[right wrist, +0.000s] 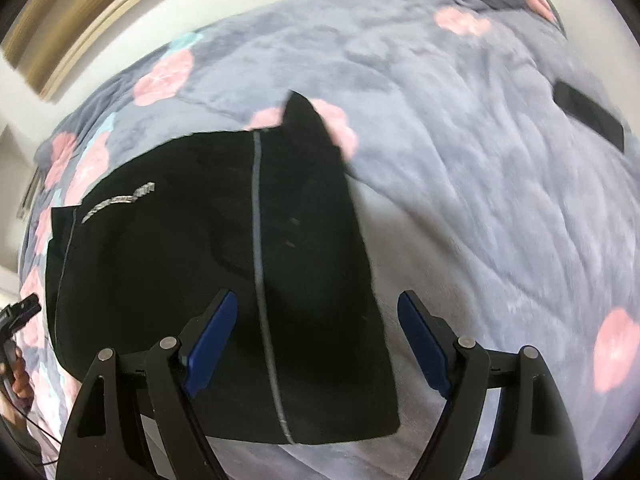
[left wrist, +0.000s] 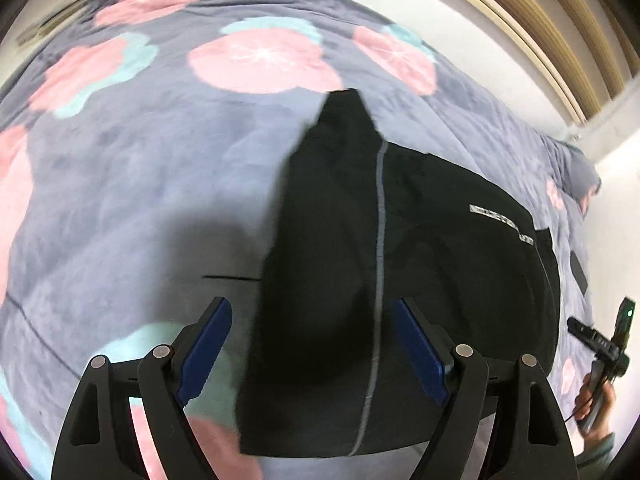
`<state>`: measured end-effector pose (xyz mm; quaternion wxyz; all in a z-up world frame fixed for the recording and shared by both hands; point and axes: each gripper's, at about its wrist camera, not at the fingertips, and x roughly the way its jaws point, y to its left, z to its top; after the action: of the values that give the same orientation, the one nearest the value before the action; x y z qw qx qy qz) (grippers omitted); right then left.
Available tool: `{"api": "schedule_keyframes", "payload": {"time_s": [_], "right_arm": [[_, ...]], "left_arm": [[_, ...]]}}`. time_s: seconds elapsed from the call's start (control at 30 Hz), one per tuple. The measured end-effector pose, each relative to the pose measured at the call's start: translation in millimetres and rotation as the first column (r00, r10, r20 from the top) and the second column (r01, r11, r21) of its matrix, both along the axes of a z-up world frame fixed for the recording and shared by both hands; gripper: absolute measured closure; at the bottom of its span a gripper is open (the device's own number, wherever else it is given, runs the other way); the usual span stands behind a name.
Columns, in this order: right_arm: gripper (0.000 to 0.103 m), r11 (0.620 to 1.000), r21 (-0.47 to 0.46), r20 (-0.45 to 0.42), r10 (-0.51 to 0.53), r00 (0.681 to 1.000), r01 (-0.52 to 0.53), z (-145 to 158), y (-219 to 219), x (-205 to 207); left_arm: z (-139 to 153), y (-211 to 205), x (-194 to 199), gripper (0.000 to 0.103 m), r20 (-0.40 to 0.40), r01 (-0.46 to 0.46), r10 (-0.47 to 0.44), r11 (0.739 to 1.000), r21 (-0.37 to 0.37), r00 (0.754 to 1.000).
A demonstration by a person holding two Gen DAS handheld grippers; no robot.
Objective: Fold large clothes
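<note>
Pale lettering on the black garment (left wrist: 400, 240) (too blurred to read)

Bed covered by grey fleece blanket (left wrist: 140, 184) with pink-and-teal round prints; white wall (left wrist: 472, 28) behind; tan wooden slats (left wrist: 560, 20) above it.

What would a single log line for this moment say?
left tool: open, empty | right tool: open, empty | black garment: partly folded, flat on floral blanket | both tools above it

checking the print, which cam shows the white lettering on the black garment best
The left wrist view: the white lettering on the black garment is larger and sharper there, though unreadable. The right wrist view shows it smaller, blurrier, near the frame's left side.
</note>
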<state>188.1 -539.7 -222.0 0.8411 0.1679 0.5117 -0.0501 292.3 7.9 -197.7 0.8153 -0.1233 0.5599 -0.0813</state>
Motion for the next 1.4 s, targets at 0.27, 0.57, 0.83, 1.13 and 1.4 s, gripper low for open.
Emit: {"api": "schedule_keyframes", "payload": {"time_s": [0.27, 0.57, 0.83, 1.13, 1.4], "right_arm": [[0.019, 0.999, 0.041, -0.045, 0.036, 0.998, -0.034, -29, 3, 9], [0.012, 0.988, 0.145, -0.03, 0.057, 0.998, -0.052, -47, -9, 39], [0.0, 0.937, 0.336, -0.107, 0.143, 0.984, -0.1, -87, -13, 63], [0.0, 0.861, 0.493, -0.076, 0.186, 0.98, -0.125, -112, -12, 89], [0.02, 0.88, 0.44, -0.004, 0.203, 0.979, -0.18, -93, 2, 78]], "left_arm": [[-24, 15, 15, 0.019, -0.058, -0.021, 0.018, 0.998, -0.052, 0.998], [-80, 12, 43, 0.019, -0.188, -0.024, -0.027, 0.964, -0.263, 0.982], [-110, 16, 48, 0.018, -0.246, -0.042, -0.058, 0.923, -0.383, 0.967], [-128, 9, 54, 0.003, -0.284, -0.062, -0.083, 0.883, -0.466, 0.955], [-118, -28, 61, 0.002, -0.239, 0.006, -0.111, 0.916, -0.401, 0.965]]}}
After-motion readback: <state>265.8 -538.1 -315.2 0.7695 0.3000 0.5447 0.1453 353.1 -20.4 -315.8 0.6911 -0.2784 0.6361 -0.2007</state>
